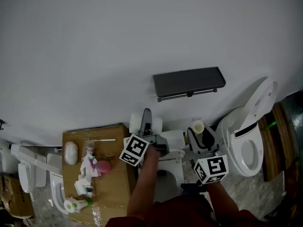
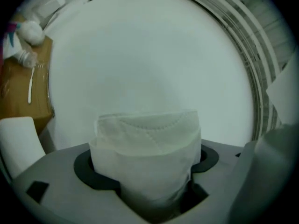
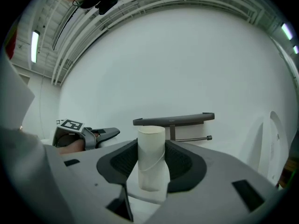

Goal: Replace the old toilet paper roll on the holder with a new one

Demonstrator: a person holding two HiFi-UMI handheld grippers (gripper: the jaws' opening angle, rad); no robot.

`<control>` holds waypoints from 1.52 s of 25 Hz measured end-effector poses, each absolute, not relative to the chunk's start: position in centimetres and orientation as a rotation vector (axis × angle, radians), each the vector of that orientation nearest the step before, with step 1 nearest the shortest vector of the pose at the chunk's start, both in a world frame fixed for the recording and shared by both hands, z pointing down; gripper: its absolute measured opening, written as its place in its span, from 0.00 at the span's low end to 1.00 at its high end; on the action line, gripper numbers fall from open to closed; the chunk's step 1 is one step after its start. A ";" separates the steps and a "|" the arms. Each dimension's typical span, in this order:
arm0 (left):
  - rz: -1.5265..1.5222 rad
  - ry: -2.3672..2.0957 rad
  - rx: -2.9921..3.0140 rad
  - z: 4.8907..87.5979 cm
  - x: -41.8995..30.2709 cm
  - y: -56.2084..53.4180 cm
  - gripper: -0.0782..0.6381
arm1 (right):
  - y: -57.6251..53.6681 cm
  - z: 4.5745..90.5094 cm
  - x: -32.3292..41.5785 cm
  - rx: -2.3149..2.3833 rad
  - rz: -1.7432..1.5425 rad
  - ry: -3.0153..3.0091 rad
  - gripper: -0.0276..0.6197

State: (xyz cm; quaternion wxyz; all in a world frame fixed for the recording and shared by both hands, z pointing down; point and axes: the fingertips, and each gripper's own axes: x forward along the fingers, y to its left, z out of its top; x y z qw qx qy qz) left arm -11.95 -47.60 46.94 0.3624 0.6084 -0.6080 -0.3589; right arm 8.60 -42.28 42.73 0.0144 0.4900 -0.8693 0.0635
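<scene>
While the holder (image 1: 188, 82) hangs on the wall with its bar (image 1: 187, 95) bare, both rolls are off it and in the person's tools. The left hand-held gripper (image 2: 147, 171) is clenched on the new roll (image 2: 147, 141), its 2 jaws pressing into the soft paper from either side. That grip on the outer wrap probably leaves the core free to slide onto the bar, though the core itself cannot be made out. The right hand-held gripper (image 3: 152, 167) grasps the empty cardboard tube (image 3: 151, 148) upright between its pads. It holds the tube low, just under the holder and right of the new roll, which keeps the spent piece clear of the bar. By the look of it, removal is done and mounting comes next. The new roll sits below and left of the holder, apart from the bar, so it must rise and cross rightward with its core lined up. A toilet (image 1: 246, 145) stands to the right, and a cardboard box (image 1: 113, 183) carrying small items stands to the left.
</scene>
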 end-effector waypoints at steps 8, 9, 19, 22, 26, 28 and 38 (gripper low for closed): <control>-1.250 -1.445 1.352 47.4 -14.1 -52.4 0.75 | -42.5 42.9 10.3 1.549 0.183 -2.679 0.33; -1.270 -1.440 1.344 47.3 -14.1 -53.0 0.75 | -42.5 43.0 10.4 1.550 0.184 -2.676 0.33; -1.326 -1.407 1.299 47.2 -12.9 -56.6 0.75 | -42.6 43.7 11.8 1.576 0.193 -2.645 0.33; -1.322 -1.380 1.304 47.5 -11.4 -57.1 0.75 | -42.7 43.8 12.3 1.601 0.218 -2.640 0.33; -1.313 -1.349 1.306 47.9 -9.3 -58.0 0.75 | -42.9 44.0 12.8 1.598 0.210 -2.635 0.33; -1.300 -1.343 1.308 48.1 -8.2 -58.4 0.75 | -42.9 44.3 13.5 1.624 0.223 -2.622 0.33; -1.261 -1.313 1.340 48.5 -2.9 -60.4 0.75 | -43.6 45.1 16.8 1.693 0.263 -2.584 0.33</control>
